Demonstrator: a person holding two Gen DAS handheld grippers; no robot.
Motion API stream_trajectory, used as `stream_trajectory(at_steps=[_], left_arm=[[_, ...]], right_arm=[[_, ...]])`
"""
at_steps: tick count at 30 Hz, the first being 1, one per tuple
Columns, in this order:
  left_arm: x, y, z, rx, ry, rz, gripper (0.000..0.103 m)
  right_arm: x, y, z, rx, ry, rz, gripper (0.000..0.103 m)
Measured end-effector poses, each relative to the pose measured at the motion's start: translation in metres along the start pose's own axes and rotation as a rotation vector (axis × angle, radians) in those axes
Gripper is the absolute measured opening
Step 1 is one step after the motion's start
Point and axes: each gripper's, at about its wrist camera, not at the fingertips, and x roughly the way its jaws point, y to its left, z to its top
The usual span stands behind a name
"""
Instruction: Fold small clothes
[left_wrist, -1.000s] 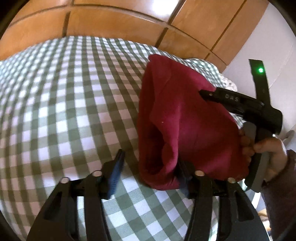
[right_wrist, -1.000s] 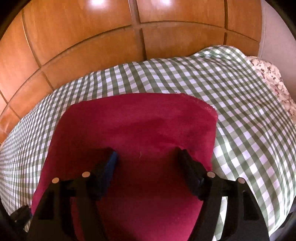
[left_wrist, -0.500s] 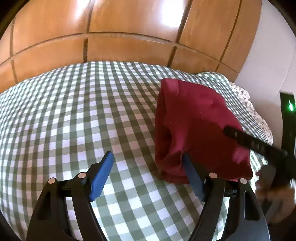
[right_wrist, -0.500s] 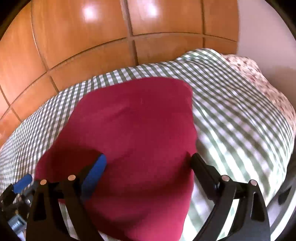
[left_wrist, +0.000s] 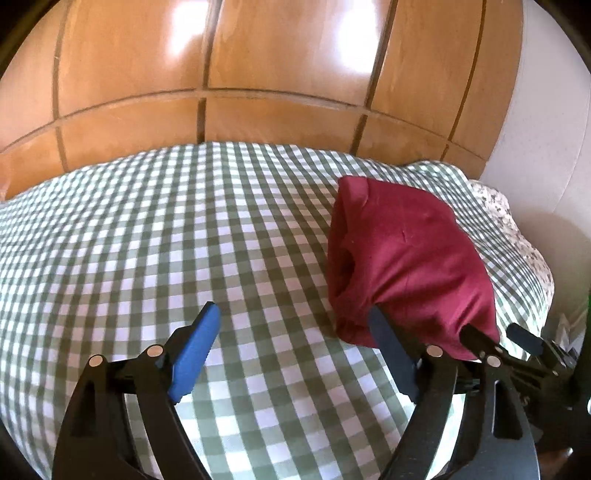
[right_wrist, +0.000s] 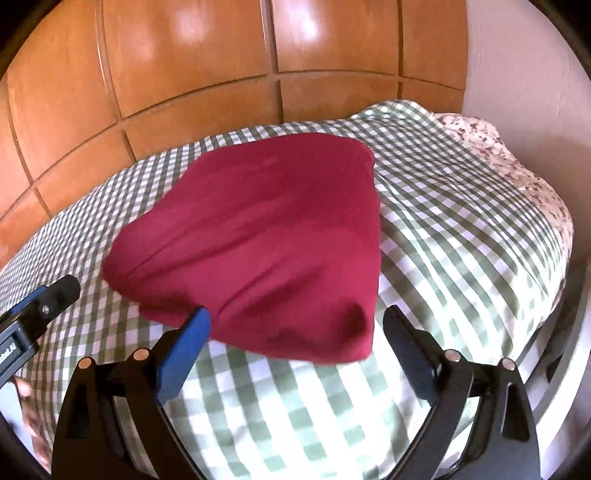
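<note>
A folded dark red garment (left_wrist: 406, 266) (right_wrist: 258, 240) lies on the green-and-white checked cover (left_wrist: 166, 240) (right_wrist: 443, 240). My left gripper (left_wrist: 291, 310) hovers over bare cover just left of the garment's near corner, its jaws opening with nothing between them. Its right finger (left_wrist: 388, 339) overlaps that corner in the picture. My right gripper (right_wrist: 295, 314) hangs at the garment's near edge, jaws opening wide and the pads clear of the cloth. The right gripper's black fingers (left_wrist: 517, 336) show at the lower right of the left wrist view.
Glossy wooden panels (left_wrist: 277, 74) (right_wrist: 184, 74) rise behind the bed. A floral cloth (left_wrist: 517, 229) (right_wrist: 517, 166) shows at the bed's right end, with a white wall (left_wrist: 546, 129) beside it. A person's hand (right_wrist: 29, 417) and a finger of the left gripper (right_wrist: 55, 291) sit at the left edge.
Both grippers have drawn back from the red garment and spread their jaws wider. The right one slid off the top of the garment; the left one rose and tilted up.
</note>
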Motion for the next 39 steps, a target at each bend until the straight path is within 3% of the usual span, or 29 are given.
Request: stream_trajectory(at_steps=[6, 15, 23, 39], left_arm=[[-0.020, 0.001, -0.006, -0.008, -0.043, 0.039, 0.090], [-0.037, 0.006, -0.014, -0.013, -0.073, 0.064, 0.092], [-0.047, 0.004, -0.018, -0.006, -0.097, 0.067, 0.099], [-0.052, 0.000, -0.020, 0.023, -0.106, 0.098, 0.099]], right_arm=[[-0.022, 0.007, -0.008, 0.050, -0.069, -0.062, 0.101], [-0.040, 0.012, -0.015, 0.053, -0.114, -0.121, 0.101], [-0.049, 0.015, -0.018, 0.060, -0.129, -0.141, 0.101], [-0.053, 0.020, -0.023, 0.062, -0.141, -0.139, 0.101]])
